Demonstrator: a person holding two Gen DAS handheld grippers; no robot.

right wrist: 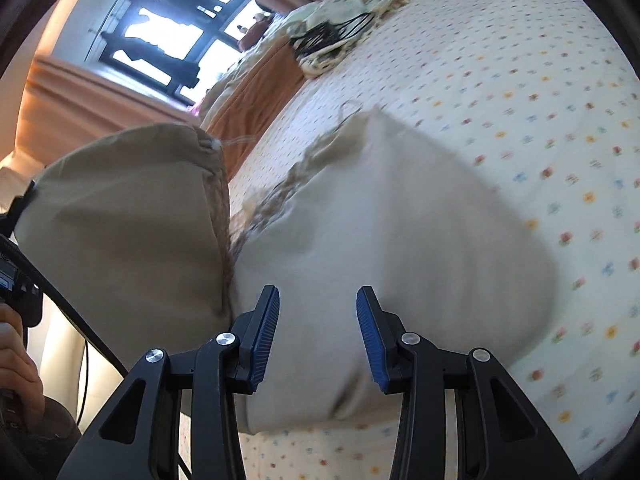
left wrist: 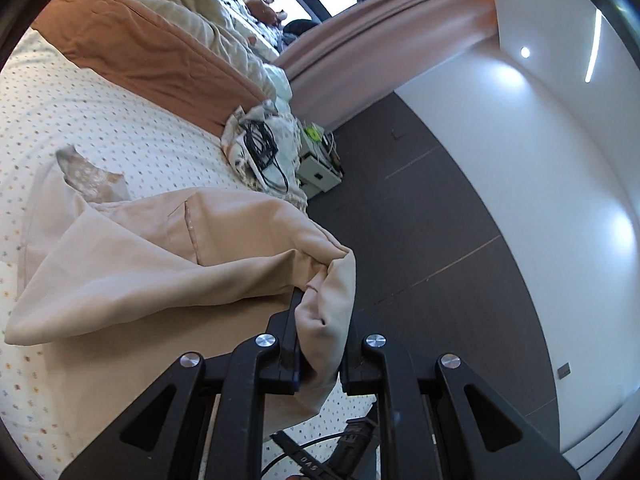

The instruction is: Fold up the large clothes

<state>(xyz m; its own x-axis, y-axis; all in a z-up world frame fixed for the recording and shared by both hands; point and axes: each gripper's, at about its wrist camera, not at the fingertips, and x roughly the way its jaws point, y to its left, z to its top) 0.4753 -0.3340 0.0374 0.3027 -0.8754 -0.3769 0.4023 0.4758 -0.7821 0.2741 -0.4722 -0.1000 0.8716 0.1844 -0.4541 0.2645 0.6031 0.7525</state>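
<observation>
A large beige garment (left wrist: 160, 240) with a lace collar (left wrist: 88, 176) lies across the flower-dotted bed sheet (left wrist: 120, 128). My left gripper (left wrist: 320, 316) is shut on a bunched corner of it, and the cloth wraps over the right finger and hangs down between the jaws. In the right wrist view, that lifted part of the garment (right wrist: 120, 220) stands up on the left. My right gripper (right wrist: 318, 292) hovers over the flat part of the garment (right wrist: 380, 208). Its blue pads (right wrist: 264, 328) stand apart with their ribbed faces bare, open.
An orange pillow (left wrist: 152, 52) and rumpled cream bedding run along the bed's far side. A small pillow with black cables (left wrist: 260, 148) lies near the bed's edge, beside a nightstand (left wrist: 320, 168). Dark floor (left wrist: 420, 220) and a white wall lie to the right. A hand (right wrist: 16, 364) holds the other gripper.
</observation>
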